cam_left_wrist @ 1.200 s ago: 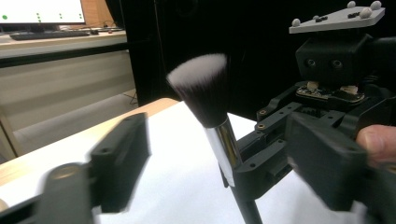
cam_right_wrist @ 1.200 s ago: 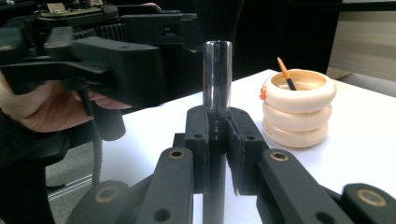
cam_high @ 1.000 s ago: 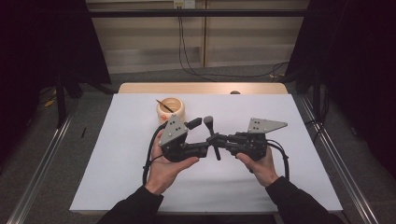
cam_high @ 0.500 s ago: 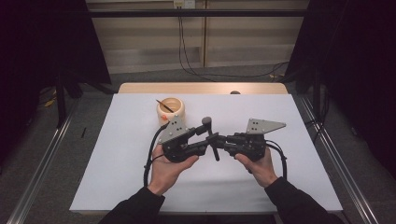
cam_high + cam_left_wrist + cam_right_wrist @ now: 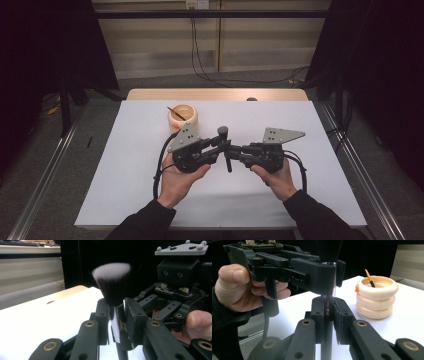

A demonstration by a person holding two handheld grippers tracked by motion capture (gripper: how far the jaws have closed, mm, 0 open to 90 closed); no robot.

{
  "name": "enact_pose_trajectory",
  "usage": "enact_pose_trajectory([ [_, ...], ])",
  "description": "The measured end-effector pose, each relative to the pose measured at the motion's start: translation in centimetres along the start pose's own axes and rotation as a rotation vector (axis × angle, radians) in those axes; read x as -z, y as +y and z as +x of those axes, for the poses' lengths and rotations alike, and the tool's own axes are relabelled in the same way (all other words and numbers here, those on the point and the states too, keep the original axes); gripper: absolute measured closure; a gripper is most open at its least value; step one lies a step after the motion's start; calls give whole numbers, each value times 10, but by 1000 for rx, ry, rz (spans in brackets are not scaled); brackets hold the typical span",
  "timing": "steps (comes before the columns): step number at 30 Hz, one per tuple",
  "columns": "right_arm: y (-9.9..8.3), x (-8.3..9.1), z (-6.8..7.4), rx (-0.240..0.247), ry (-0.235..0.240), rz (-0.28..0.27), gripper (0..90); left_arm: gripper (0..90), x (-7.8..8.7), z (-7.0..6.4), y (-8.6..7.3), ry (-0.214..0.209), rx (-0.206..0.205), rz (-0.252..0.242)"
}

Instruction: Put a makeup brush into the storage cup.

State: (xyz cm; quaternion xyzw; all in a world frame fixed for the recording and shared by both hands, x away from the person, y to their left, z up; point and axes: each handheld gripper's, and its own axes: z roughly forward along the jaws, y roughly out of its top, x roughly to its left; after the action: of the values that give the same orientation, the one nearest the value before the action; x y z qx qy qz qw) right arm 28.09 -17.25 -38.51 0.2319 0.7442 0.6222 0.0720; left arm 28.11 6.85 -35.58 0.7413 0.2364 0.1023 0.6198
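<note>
The brush stands upright above the middle of the white table, held between the two grippers, which meet nose to nose. The left gripper is clenched on its silver ferrule just under the black, white-tipped bristles. The right gripper grasps the dark handle lower down, directly below the left one's jaws. Behind the left gripper, near the table's far edge, sits a cream ringed cup with a thin stick leaning inside it.

White-topped table, grey floor, pale wall panels, dark curtains.
</note>
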Motion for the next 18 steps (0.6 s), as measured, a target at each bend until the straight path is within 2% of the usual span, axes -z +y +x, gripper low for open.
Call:
enact_pose_trajectory([
  [4, -1, -1, 0, 0, 6, -2, 799, 772, -1, 0, 1, -15, 11, 9],
  [5, -1, -1, 0, 1, 3, -1, 799, 773, 0, 0, 1, -1, 15, 14],
  [6, -1, -2, 0, -1, 7, -6, 798, 773, 0, 1, 1, -20, 21, 5],
  [11, -1, -1, 0, 1, 13, -13, 791, 775, 1, 0, 2, -9, 19, 5],
  [12, -1, -1, -1, -1, 12, -13, 787, 775, 0, 1, 2, -22, 20, -2],
  [14, -1, -1, -1, 0, 7, -12, 760, 775, 1, 1, 2, -10, 17, 11],
  [18, -2, 0, -3, -6, -6, -14, 677, 775, 1, 2, 2, -16, 22, -4],
])
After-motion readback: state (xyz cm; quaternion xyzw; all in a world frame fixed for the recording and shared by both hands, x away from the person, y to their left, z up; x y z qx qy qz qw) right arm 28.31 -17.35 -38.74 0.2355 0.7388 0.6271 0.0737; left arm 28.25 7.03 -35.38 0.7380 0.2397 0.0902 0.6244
